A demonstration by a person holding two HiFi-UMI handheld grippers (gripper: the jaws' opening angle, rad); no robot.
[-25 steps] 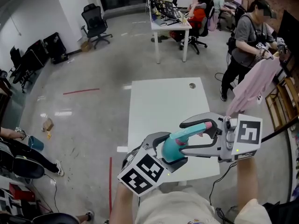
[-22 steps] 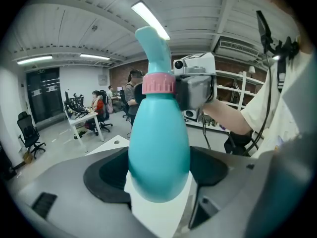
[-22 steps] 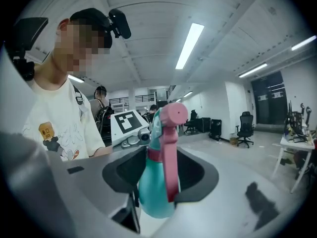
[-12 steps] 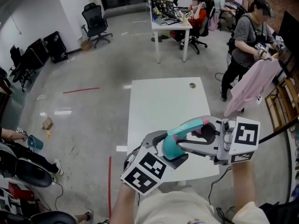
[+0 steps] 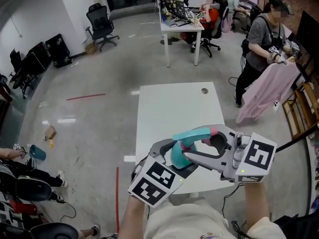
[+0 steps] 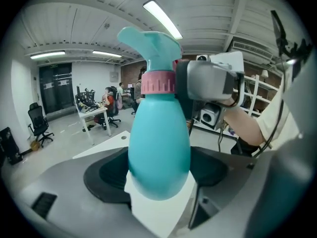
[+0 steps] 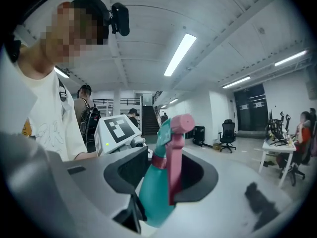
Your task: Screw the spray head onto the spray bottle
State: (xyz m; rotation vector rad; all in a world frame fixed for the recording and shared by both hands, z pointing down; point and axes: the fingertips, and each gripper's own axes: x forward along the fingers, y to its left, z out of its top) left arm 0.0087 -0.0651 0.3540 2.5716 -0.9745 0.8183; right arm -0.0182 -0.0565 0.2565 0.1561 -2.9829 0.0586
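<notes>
I hold a teal spray bottle (image 5: 177,157) over the white table (image 5: 169,106). My left gripper (image 5: 175,158) is shut on its rounded body (image 6: 158,148), which fills the left gripper view. A teal spray head (image 5: 192,133) with a pink collar (image 6: 157,83) and pink trigger (image 7: 174,162) sits on the bottle's neck. From the right, my right gripper (image 5: 199,144) is shut on the spray head (image 7: 168,128), with one jaw on each side of it. How far the collar is threaded on is hidden.
The table's near edge lies under the grippers. A person holding a pink garment (image 5: 264,91) stands at the right. Behind the table are a white desk (image 5: 182,26) with seated people and an office chair (image 5: 102,24) at the back left.
The right gripper's jaws have narrowed onto the spray head. That gripper has turned, with its marker cube dropping lower, and the head has swung left with it. The left gripper has barely moved.
</notes>
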